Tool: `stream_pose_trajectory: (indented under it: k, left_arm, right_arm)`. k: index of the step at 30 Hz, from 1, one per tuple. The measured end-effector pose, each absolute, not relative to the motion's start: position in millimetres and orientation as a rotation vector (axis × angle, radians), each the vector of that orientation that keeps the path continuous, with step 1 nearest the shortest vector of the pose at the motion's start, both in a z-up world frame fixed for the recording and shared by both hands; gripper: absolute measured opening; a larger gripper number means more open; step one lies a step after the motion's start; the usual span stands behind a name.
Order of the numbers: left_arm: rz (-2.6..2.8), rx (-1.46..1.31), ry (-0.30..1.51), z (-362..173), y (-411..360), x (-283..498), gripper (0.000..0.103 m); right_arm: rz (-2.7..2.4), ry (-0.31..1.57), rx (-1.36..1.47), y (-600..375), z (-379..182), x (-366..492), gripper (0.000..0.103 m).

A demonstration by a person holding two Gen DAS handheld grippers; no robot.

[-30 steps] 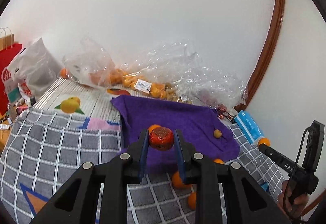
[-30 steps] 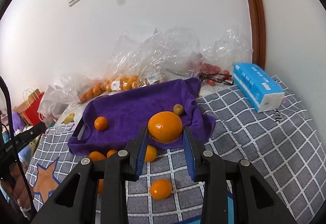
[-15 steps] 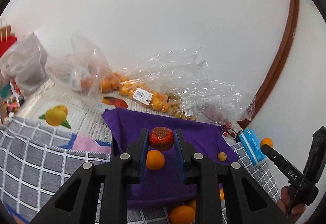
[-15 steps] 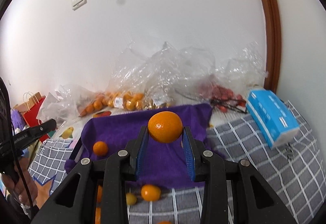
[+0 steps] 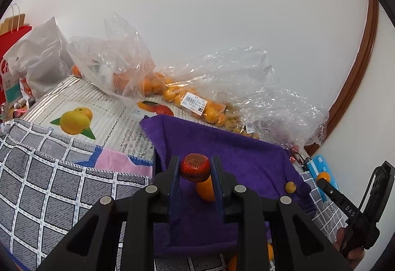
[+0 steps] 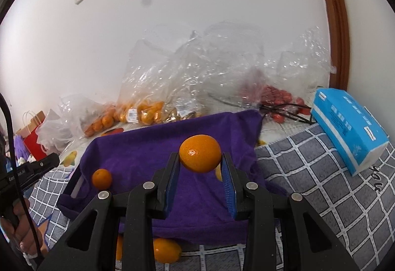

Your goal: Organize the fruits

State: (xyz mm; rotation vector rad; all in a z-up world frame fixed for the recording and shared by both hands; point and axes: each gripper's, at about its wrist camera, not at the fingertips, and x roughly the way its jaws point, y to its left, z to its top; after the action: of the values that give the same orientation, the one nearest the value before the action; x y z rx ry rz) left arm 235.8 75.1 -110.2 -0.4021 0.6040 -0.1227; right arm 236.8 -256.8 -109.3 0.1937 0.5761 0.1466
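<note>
My left gripper (image 5: 195, 168) is shut on a small red fruit (image 5: 195, 167), held over the near left part of the purple towel (image 5: 237, 152) that lines a tray. An orange (image 5: 206, 190) lies on the towel just behind the fingers, and a small yellow fruit (image 5: 290, 187) sits at its right edge. My right gripper (image 6: 200, 160) is shut on a large orange (image 6: 200, 157) above the same purple towel (image 6: 153, 147). A smaller orange (image 6: 101, 178) rests on the towel's left side.
Clear plastic bags of oranges (image 5: 158, 83) and red fruit (image 6: 276, 98) line the wall behind the tray. A blue tissue box (image 6: 350, 130) lies on the checked cloth (image 6: 333, 187) at the right. Loose oranges (image 6: 166, 250) lie in front of the tray. Paper bags (image 5: 14, 48) stand at the far left.
Both grippers moved forward and slightly down over the purple towel, each keeping its fruit. The tray and the bags now look nearer.
</note>
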Motion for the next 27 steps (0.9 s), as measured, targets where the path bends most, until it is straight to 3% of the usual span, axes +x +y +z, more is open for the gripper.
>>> stream_pose_trajectory:
  k: [27]
  left_arm:
    - [-0.118, -0.351, 0.745, -135.9, 64.4, 253.2, 0.024]
  right_arm:
    - [0.112, 0.713, 0.103, -244.3, -144.0, 252.2, 0.034]
